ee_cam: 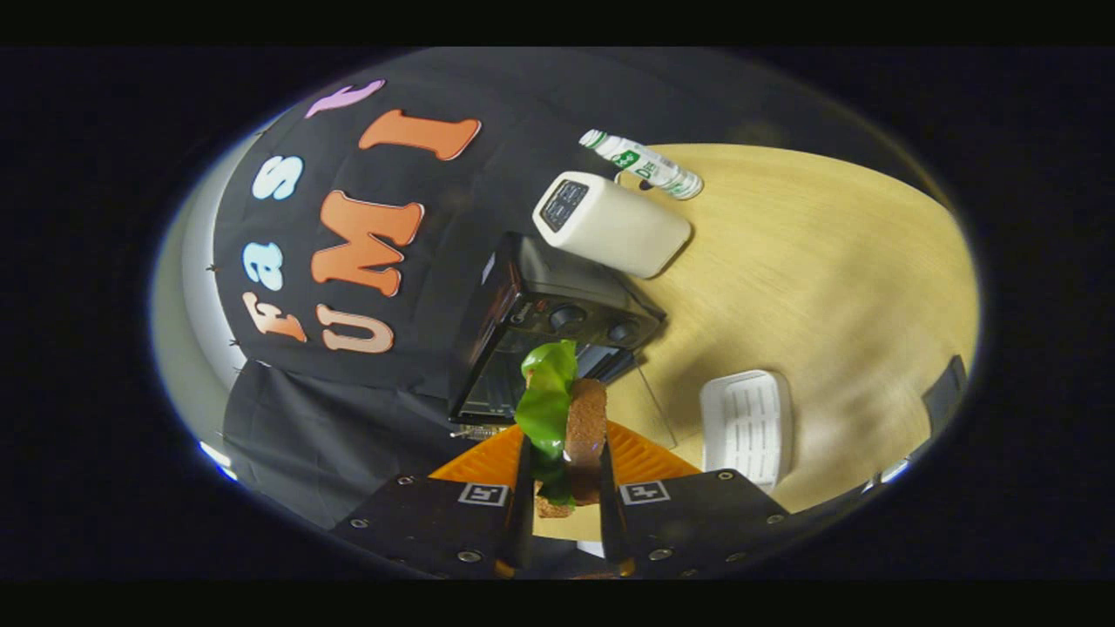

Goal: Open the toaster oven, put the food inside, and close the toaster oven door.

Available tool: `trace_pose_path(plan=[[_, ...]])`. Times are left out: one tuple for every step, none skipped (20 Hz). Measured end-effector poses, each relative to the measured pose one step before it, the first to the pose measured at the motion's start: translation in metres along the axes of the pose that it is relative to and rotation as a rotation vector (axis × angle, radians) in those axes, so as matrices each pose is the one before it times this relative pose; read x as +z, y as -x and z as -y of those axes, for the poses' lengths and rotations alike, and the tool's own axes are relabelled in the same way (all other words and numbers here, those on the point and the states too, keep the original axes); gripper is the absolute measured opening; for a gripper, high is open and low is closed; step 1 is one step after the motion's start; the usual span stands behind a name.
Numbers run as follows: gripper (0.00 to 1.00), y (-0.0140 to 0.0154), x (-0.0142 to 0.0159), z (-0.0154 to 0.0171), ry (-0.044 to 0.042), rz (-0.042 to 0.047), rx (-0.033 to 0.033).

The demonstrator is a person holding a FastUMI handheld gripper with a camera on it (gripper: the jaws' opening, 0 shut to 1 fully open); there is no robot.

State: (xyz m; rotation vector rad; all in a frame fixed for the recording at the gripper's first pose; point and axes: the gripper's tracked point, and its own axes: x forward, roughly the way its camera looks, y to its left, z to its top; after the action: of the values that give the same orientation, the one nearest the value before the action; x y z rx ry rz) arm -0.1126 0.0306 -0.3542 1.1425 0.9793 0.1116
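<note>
While the toaster oven point(557, 326) at frame centre already stands with its glass door dropped open, the food point(566, 427), a slice of bread with a green leaf, is pinched between the nearly closed fingers of the gripper point(564, 488), just short of the opening; loading and closing remain.

Wooden table point(810, 261): toaster oven point(557, 322), white toaster point(614, 225), bottle point(645, 164), tray point(747, 427).
</note>
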Motion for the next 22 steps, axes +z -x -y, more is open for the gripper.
trace_pose_path(plan=[[0.32, -0.01122, -0.00370, -0.00670, -0.00460, -0.00748, 0.01200], [0.32, -0.00922, -0.00369, -0.00576, -0.00444, -0.00613, 0.01104], [0.32, -0.01105, -0.00272, -0.00475, -0.00783, -0.00470, 0.00539], [0.32, -0.01185, -0.00385, -0.00326, -0.00774, -0.00790, 0.00813], [0.32, -0.01176, -0.00099, -0.00413, -0.01036, 0.00123, 0.00803], [0.32, -0.01040, -0.00072, -0.00423, -0.01134, 0.00330, 0.00876], [0.32, -0.01123, -0.00141, -0.00312, -0.01326, 0.00183, 0.00406], [0.32, -0.01009, -0.00170, -0.00316, -0.00730, 0.00434, 0.00653], [0.32, -0.01155, -0.00163, -0.00276, -0.00366, 0.00036, 0.00733], [0.32, -0.01065, -0.00269, -0.00207, -0.00611, 0.00203, 0.00330], [0.32, -0.01082, -0.00151, -0.00183, -0.00654, 0.00147, 0.00409], [0.32, -0.00916, -0.00129, -0.00243, -0.00988, 0.00554, 0.00516], [0.32, -0.00927, -0.00037, -0.00189, -0.01159, 0.00524, 0.00680], [0.32, -0.00829, 0.00078, -0.00249, -0.01440, 0.01347, 0.00682], [0.32, -0.00817, 0.00138, -0.00192, -0.00917, 0.01242, 0.00595], [0.32, -0.00842, 0.00115, -0.00323, -0.00017, 0.01670, 0.01054], [0.32, -0.00611, -0.00048, -0.00147, 0.00135, 0.00948, 0.00353], [0.32, -0.00596, 0.00010, -0.00130, 0.00033, 0.01474, 0.00540], [0.32, -0.00685, -0.00072, 0.00049, 0.00202, 0.01340, -0.00089], [0.32, -0.00560, -0.00047, -0.00014, 0.00010, 0.01547, -0.00032], [0.32, -0.00588, -0.00079, -0.00022, 0.00261, 0.01602, 0.00197], [0.32, -0.00478, -0.00033, -0.00181, 0.00222, 0.01936, 0.00549]])
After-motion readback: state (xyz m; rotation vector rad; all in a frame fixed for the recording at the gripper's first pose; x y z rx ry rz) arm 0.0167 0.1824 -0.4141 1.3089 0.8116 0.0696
